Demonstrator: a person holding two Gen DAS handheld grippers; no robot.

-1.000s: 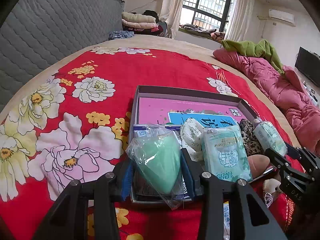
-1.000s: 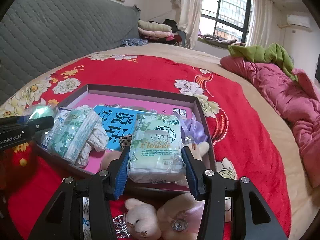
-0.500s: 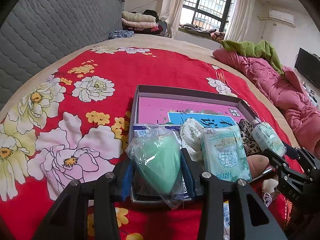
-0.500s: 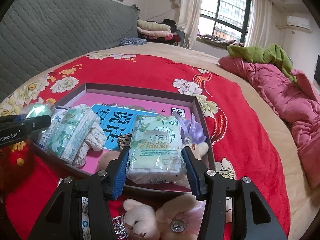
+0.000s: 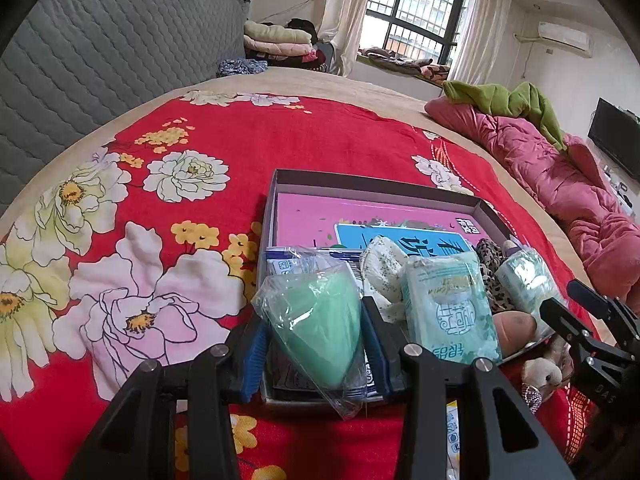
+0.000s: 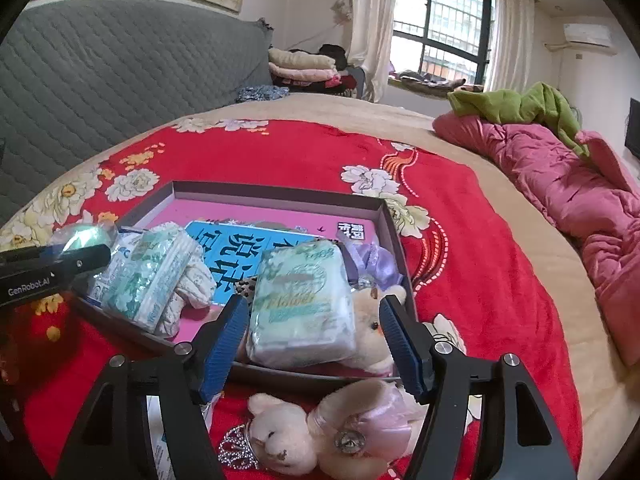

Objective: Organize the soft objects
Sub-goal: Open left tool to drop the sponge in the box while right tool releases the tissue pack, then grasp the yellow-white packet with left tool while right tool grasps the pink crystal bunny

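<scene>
A shallow grey box (image 5: 360, 182) with a pink book inside lies on the red flowered bedspread; it also shows in the right wrist view (image 6: 280, 194). My left gripper (image 5: 314, 326) is shut on a green sponge in a clear bag (image 5: 316, 324), held over the box's near left corner. My right gripper (image 6: 310, 334) is open, its fingers apart on either side of a white-green tissue pack (image 6: 302, 304) that lies in the box's near right corner. Another tissue pack (image 5: 446, 308), a white cloth (image 5: 382, 266) and a small bear (image 6: 372, 320) lie in the box.
A cream teddy bear with a pink bow (image 6: 320, 428) lies on the bedspread in front of the box. A pink quilt (image 6: 560, 176) and green garment (image 6: 516, 106) lie along the right. A grey padded headboard (image 5: 100, 52) stands at the left.
My right gripper has opened and let go of the white-green tissue pack, which now rests in the box. My left gripper still holds the bagged sponge in the same place.
</scene>
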